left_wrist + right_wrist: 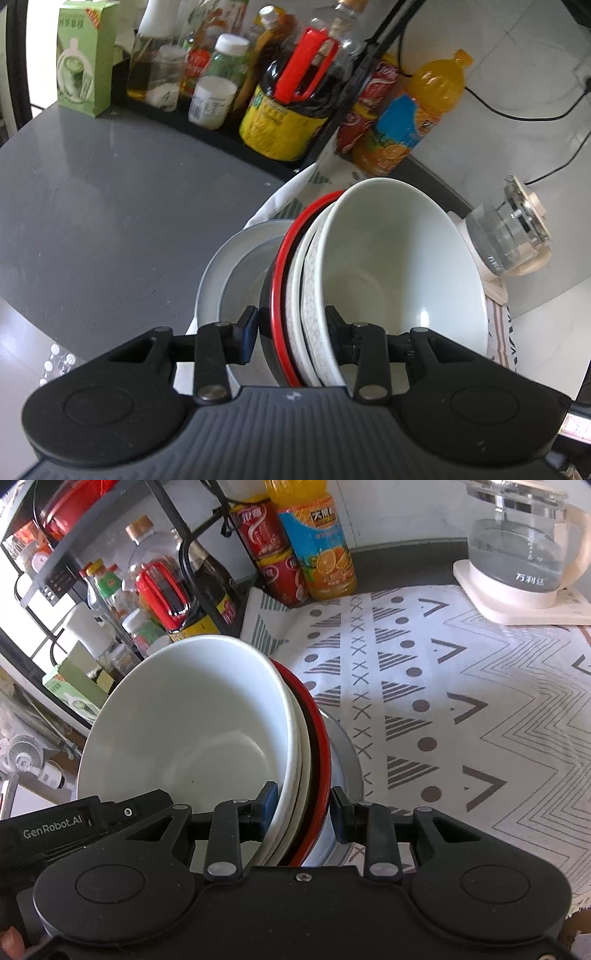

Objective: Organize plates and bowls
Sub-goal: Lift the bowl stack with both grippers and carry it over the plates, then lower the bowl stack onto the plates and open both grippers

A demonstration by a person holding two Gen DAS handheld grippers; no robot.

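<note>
Nested stack [306, 295] of white bowl [399, 266], white dishes and red-rimmed bowl [284, 258] tipped on edge over grey plate [214, 280], on patterned mat [461, 701] near worktop [110, 203] back edge by bottle rack [354, 92]. Looks mostly gathered; left to do: seat stack flat on grey plate. Left claw [291, 328] clamped across stack rims from one side, right claw [303, 808] part-closed on the same rims from the opposite side. Both level, pointing inward.

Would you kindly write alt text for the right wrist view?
The right tool clamps the rims of a tilted nested stack, white bowl on top, above a patterned cloth; bottles and a kettle stand behind.
</note>
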